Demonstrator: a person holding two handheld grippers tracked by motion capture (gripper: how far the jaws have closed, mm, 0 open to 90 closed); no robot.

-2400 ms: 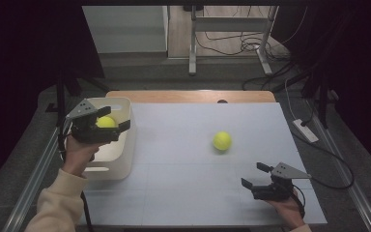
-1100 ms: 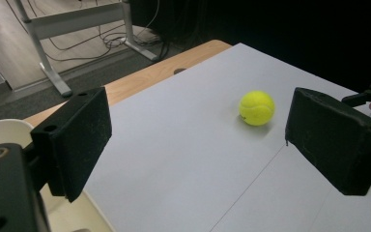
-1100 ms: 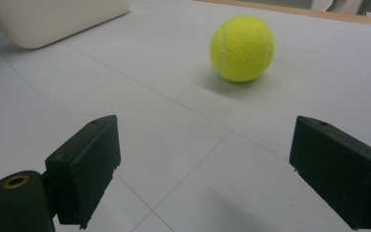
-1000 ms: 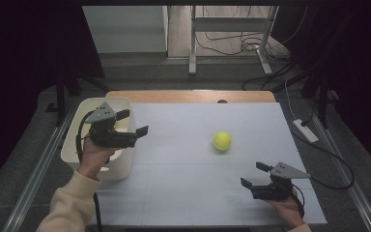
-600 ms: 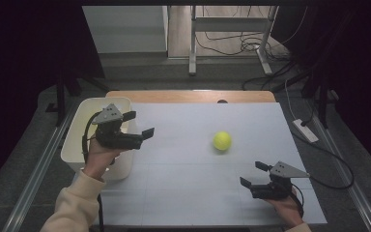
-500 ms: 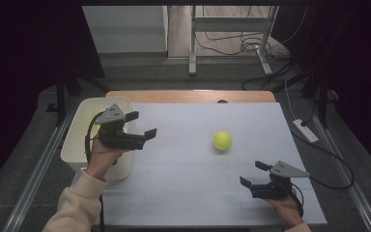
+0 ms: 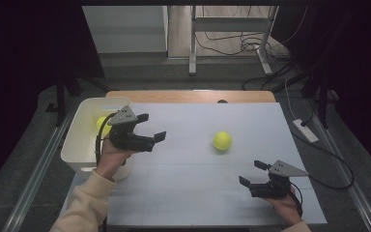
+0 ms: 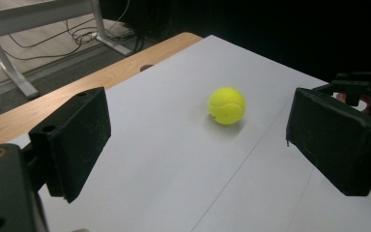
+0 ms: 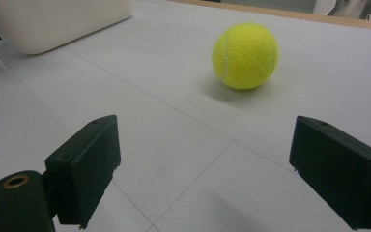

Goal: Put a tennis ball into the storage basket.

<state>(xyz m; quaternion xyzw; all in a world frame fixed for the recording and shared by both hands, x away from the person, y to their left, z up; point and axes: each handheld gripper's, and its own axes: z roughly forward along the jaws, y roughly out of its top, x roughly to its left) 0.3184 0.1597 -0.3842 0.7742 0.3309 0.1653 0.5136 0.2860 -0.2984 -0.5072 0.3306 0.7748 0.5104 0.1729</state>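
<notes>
From the high view, the left gripper (image 7: 150, 127) hangs just past the right rim of the white bin (image 7: 79, 140) at the worktop's (image 7: 183, 193) left side, its jaws spread wide with nothing between them and pointing toward a tennis ball (image 7: 222, 141) that lies alone near the middle of the white surface. A second yellow ball (image 7: 101, 124) sits inside the bin. The right gripper (image 7: 251, 173) rests low near the front right corner, jaws likewise wide apart and empty, well apart from the ball. In the left gripper view the tennis ball (image 8: 227, 105) lies on the worktop ahead, framed between the two open jaws but far beyond them. In the right gripper view the tennis ball (image 9: 245, 56) lies ahead between the parted jaws, untouched, with a corner of the bin (image 9: 53, 21) at upper left.
</notes>
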